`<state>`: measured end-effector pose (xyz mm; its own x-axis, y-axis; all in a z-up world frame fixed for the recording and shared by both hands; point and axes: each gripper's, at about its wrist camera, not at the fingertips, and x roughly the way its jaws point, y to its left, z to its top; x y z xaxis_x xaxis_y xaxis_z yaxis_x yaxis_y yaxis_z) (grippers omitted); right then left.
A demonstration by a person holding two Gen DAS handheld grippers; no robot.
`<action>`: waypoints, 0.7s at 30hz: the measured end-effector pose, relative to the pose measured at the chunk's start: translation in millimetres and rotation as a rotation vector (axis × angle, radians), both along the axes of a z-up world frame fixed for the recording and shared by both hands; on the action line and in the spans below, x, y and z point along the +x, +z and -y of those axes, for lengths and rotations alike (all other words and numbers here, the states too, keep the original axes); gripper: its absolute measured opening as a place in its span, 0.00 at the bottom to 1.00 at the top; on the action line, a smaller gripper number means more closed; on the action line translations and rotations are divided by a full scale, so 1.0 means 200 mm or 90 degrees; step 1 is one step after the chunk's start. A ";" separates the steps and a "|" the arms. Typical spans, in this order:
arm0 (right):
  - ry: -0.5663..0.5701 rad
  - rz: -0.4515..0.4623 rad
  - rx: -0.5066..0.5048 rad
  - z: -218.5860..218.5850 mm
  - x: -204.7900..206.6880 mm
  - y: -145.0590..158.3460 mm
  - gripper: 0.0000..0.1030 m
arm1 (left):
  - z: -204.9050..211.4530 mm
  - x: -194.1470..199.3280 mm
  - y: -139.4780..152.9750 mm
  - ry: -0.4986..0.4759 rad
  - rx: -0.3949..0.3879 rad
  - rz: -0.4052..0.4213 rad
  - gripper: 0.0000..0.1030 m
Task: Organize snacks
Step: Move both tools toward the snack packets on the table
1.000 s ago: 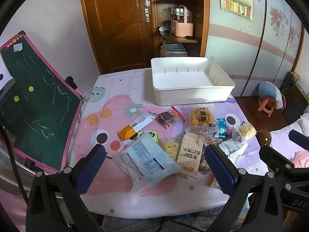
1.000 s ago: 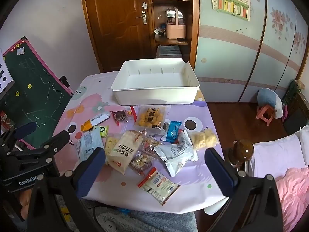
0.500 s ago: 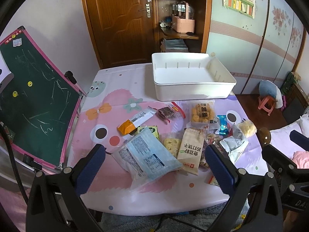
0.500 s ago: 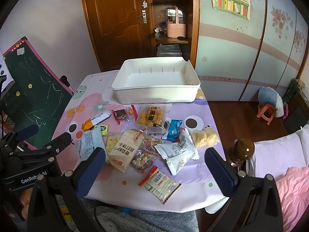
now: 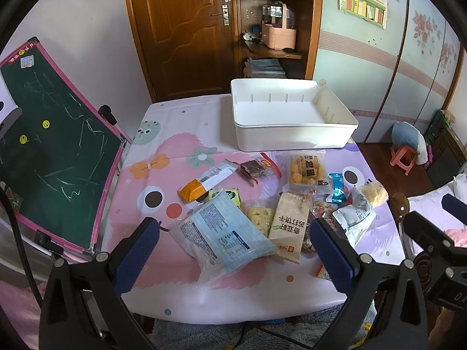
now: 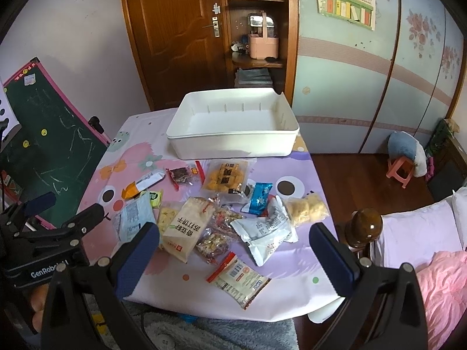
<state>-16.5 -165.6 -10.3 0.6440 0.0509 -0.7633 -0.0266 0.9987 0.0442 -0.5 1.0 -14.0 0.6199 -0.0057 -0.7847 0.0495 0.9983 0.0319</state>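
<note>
**On the cartoon tablecloth: snack pile, bin with nothing in it**

On the table (image 5: 163,151), covered with a pink and purple cartoon-eyes cloth, the white bin (image 5: 292,138) sits at the far edge, nothing inside it as far as I can see. All the snacks are loose in front of it, on the near half.

Left gripper (image 5: 233,250) hovers over the near edge with its blue-padded fingers spread wide, holding nothing. Between them in its view lies a light blue packet (image 5: 224,233), back side up with small print I can't read. Just right of it is a kraft paper biscuit bag (image 5: 289,224) with big Chinese characters, upside down from here. Further back: an orange and white bar (image 5: 207,179), a dark snack in a clear wrapper with red edges (image 5: 256,169), and a clear bag of yellow fried balls (image 5: 306,169) with a Chinese label.

Right gripper (image 6: 233,250) is also wide open and holds nothing, hanging over the near right part of the pile. In its view there's a silver-white pouch (image 6: 265,230), a small blue wrapper (image 6: 260,198), a clear bag of pale puffs (image 6: 305,208) and a packet with a red strip and barcode (image 6: 238,277) closest to the edge. The left gripper's body shows at the side, with "GenRobot" printed on it.

A green chalkboard (image 5: 49,151) with a pink frame leans beside the table.
</note>
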 end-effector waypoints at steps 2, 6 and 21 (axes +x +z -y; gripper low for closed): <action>0.001 0.004 -0.001 0.00 0.00 0.01 1.00 | 0.00 0.00 0.00 -0.001 0.001 0.002 0.99; 0.004 0.014 -0.010 0.01 0.00 0.03 1.00 | -0.01 0.00 0.00 0.002 0.001 0.003 0.99; 0.044 -0.014 0.017 -0.02 0.06 -0.02 0.98 | -0.08 0.06 -0.01 0.025 0.005 0.002 0.99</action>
